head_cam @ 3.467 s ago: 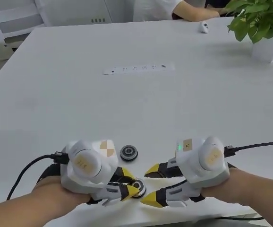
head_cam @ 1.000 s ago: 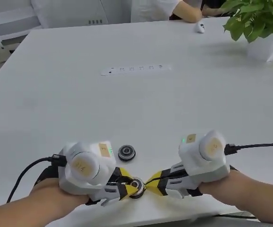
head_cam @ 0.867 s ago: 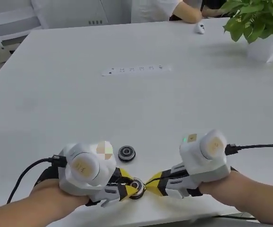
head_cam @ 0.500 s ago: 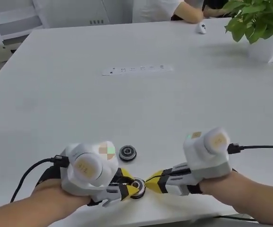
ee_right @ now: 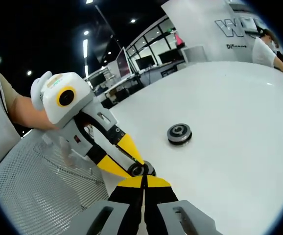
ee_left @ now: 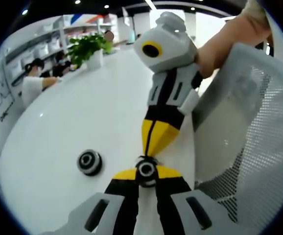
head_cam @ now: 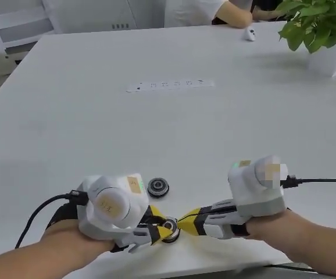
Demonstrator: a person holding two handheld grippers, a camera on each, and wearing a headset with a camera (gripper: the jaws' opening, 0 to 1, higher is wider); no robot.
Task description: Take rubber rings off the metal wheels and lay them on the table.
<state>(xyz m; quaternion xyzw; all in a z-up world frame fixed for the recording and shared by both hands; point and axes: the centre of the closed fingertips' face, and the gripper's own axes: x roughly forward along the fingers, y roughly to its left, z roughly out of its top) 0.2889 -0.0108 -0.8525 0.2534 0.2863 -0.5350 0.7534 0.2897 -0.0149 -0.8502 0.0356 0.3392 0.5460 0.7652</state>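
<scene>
Right claw, spread earlier, now pressed together, tips touching the metal wheel directly ahead; left claw clamps that wheel from the opposite side.

White all over the worktop and the power strip. Pale grey-white on the bodies of the left gripper and right gripper, with black jaws tipped in yellow. Black rim round a silver centre on the near wheel and the far wheel. Green leaves on the plant, white for its pot. Black for the cables.
</scene>
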